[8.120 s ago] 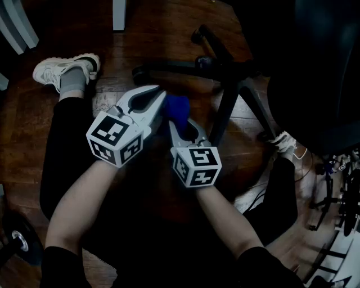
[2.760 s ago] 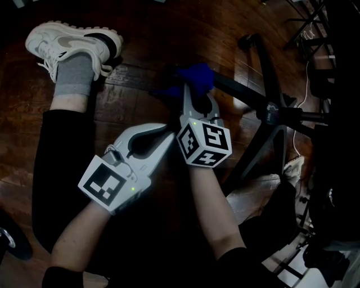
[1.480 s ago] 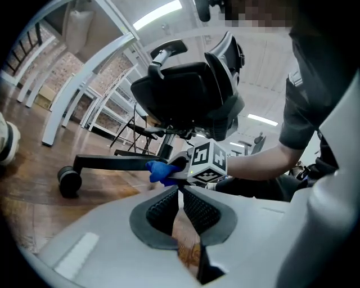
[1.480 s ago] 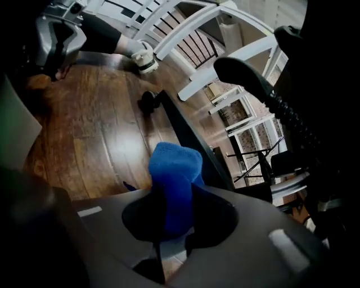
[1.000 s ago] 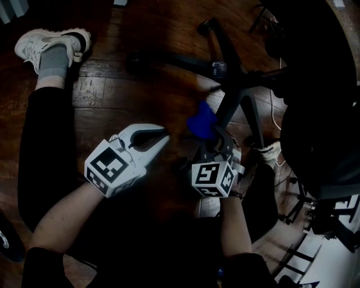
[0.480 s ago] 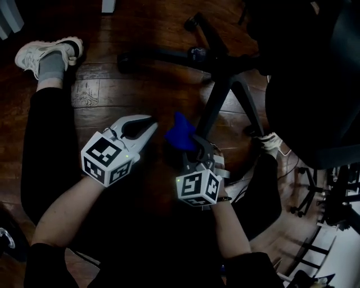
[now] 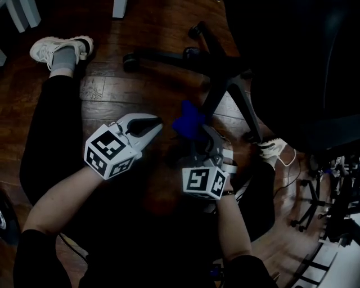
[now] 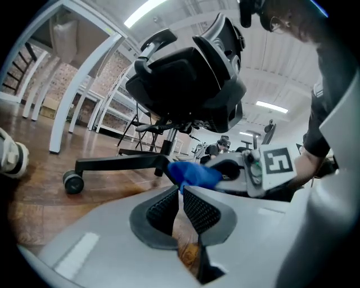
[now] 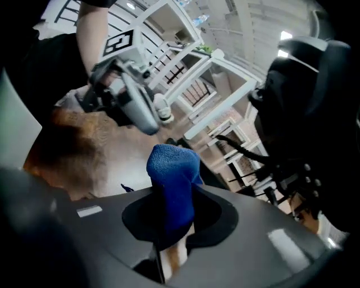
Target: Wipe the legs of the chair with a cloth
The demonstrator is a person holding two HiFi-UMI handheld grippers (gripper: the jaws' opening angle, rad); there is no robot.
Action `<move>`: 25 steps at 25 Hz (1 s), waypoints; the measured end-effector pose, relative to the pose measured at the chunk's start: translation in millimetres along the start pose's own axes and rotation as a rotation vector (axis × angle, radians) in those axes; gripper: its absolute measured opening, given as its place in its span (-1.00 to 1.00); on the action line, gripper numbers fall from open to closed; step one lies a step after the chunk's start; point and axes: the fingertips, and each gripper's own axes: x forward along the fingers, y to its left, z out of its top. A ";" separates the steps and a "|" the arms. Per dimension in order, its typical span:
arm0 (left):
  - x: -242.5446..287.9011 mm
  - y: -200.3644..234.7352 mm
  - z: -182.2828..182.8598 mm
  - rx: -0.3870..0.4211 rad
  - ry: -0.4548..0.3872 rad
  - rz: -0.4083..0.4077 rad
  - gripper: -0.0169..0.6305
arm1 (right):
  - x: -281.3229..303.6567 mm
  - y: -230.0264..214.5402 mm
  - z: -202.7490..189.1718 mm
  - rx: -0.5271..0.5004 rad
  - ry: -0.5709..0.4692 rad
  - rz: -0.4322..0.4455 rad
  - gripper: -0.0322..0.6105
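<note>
A black office chair stands on a five-legged star base (image 7: 216,67) with casters on the dark wood floor. My right gripper (image 7: 198,125) is shut on a blue cloth (image 7: 188,121), which bulges out of its jaws (image 9: 171,180) right beside the near chair leg (image 7: 215,100). Whether the cloth touches the leg is hard to tell. My left gripper (image 7: 157,122) hangs a little to the left of the cloth, shut with nothing between its ribbed pads (image 8: 181,194). In the left gripper view the cloth (image 8: 194,173) and a long chair leg (image 8: 118,164) lie ahead.
The person's legs in dark trousers flank the grippers, with a white shoe (image 7: 59,49) at upper left and another (image 7: 274,149) at right. White furniture legs (image 7: 119,8) stand at the top edge. Cables and metal stands (image 7: 332,191) crowd the right side.
The right gripper with the cloth has shifted slightly up and toward the near chair leg. The left gripper has drifted a little. The head view has shifted too.
</note>
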 end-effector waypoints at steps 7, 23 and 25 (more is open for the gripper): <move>1.9 -20.2 -8.3 -0.043 0.011 0.006 -0.86 | 60.7 -120.1 -58.9 0.105 0.130 -0.226 -0.62; 8.2 -23.7 -43.3 0.115 0.066 0.086 -0.86 | 35.5 -25.3 -46.1 0.047 0.101 0.081 -0.64; 9.0 -29.6 -42.2 0.103 0.048 0.083 -0.86 | 29.0 -19.1 -45.6 0.038 0.097 0.094 -0.64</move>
